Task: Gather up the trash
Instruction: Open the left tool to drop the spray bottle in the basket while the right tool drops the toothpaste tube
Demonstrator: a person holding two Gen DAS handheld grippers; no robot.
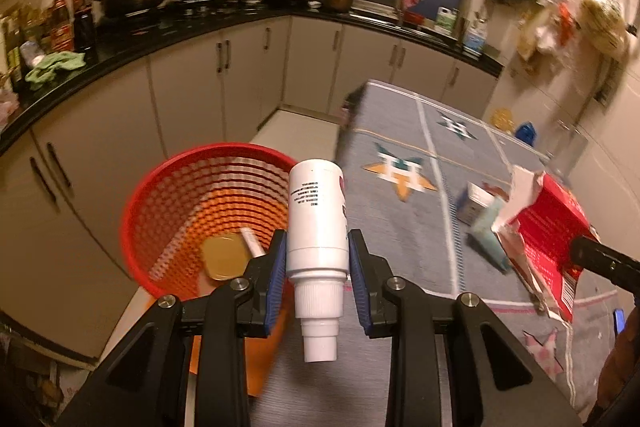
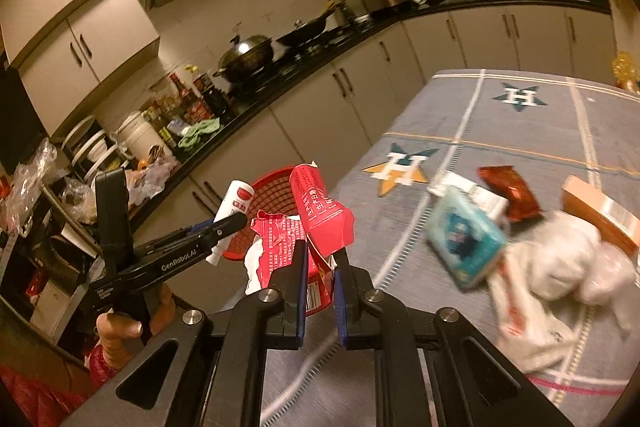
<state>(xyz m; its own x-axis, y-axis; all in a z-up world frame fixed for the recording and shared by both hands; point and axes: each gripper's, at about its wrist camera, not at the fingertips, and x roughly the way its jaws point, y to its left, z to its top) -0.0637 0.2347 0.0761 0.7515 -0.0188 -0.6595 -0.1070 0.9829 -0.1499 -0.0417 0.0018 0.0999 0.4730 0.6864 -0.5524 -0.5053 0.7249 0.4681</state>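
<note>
Your teal packet and crumpled white plastic bag are motion-blurred, print unreadable. The orange cardboard box is half hidden behind that bag.

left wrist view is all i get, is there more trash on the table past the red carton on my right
Observer: Yes. The right wrist view shows a crumpled white plastic bag lying on the table, out of your frame.
Operator: anything else by it
Observer: A dark red snack packet lies beyond the bag, next to a teal box.
Operator: is the right gripper really holding that carton
Observer: Yes, the right gripper is shut on the torn red carton, which sticks up between its pads.
Operator: and my bottle from that side
Observer: The white bottle shows a red label there, with the red basket just behind it.
</note>
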